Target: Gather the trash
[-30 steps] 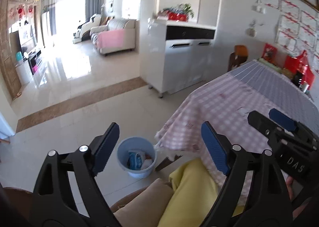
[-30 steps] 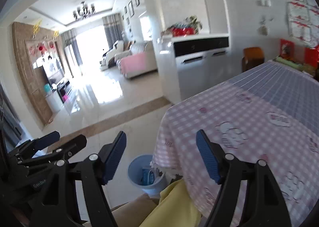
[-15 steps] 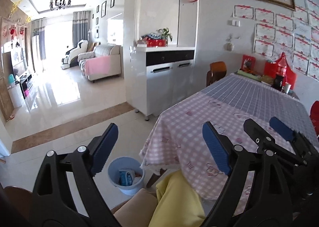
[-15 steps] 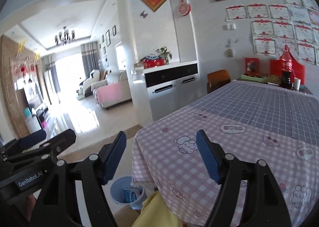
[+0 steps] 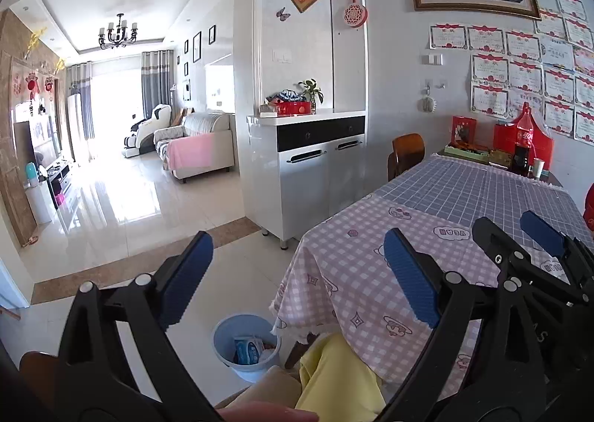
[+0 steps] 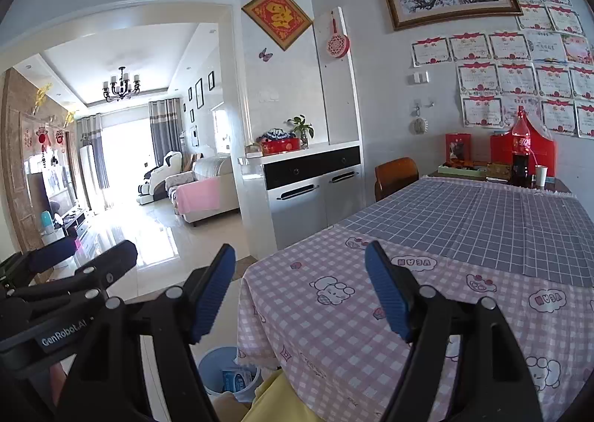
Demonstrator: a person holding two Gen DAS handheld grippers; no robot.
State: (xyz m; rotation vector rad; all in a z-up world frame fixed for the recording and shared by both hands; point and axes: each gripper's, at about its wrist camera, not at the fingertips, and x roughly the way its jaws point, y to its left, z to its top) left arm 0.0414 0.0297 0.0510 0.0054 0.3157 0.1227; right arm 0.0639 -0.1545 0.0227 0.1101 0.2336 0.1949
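Left gripper (image 5: 297,273) jaws wide, nothing between them, held up facing the room. Below and between its jaws, on the floor beside the table (image 5: 371,273) corner, sits the blue trash bin (image 5: 222,344) with a blue-white wrapper (image 5: 247,349) inside. Wrapper looks light, soft, crinkly; probably slippery film, so pinch a raised edge, not the flat face. Bin looks like thin, light plastic; take it by the rim. Right gripper (image 6: 300,295) jaws also wide and empty, over the pink checked cloth, bin low left of them. No loose trash visible on the tabletop.
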